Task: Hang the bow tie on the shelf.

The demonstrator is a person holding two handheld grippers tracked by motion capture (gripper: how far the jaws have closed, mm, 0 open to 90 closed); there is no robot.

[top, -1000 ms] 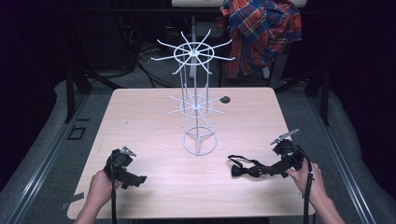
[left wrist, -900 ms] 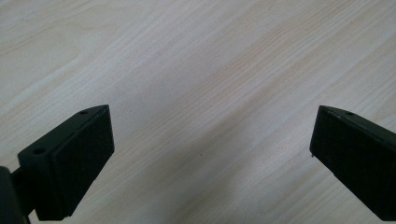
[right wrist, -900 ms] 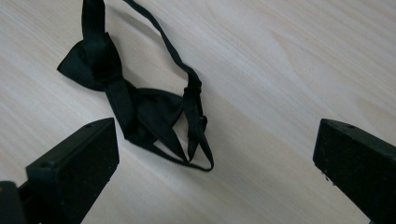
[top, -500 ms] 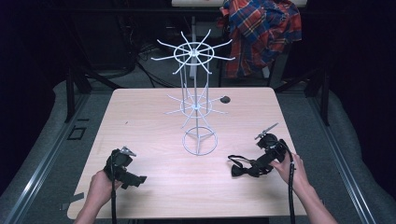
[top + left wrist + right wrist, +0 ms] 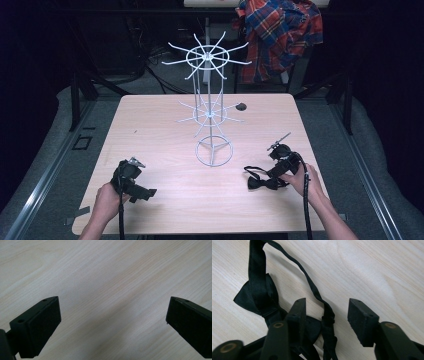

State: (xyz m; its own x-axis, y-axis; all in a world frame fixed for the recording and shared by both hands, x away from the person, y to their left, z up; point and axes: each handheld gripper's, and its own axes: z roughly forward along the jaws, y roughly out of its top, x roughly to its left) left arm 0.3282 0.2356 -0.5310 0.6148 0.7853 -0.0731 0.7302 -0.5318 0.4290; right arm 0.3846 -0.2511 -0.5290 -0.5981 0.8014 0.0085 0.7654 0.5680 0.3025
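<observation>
Jaws of the right gripper (image 5: 325,312) had just been closing, half-narrowed around the strap of the black bow tie (image 5: 258,296), pads not yet pressing it. It lay on the tabletop (image 5: 165,135), right of the white wire rack (image 5: 210,107). Left of the rack, the left gripper (image 5: 112,317) stood wide, holding nothing.

This looks like a lab or recording studio rather than a home: a bare light-wood table (image 5: 160,135) stands mid-frame amid black-draped surroundings, with dark metal stand legs (image 5: 82,92) at upper left, loose cables (image 5: 150,55) on the grey floor behind, and a plaid shirt (image 5: 280,35) at upper right.
</observation>
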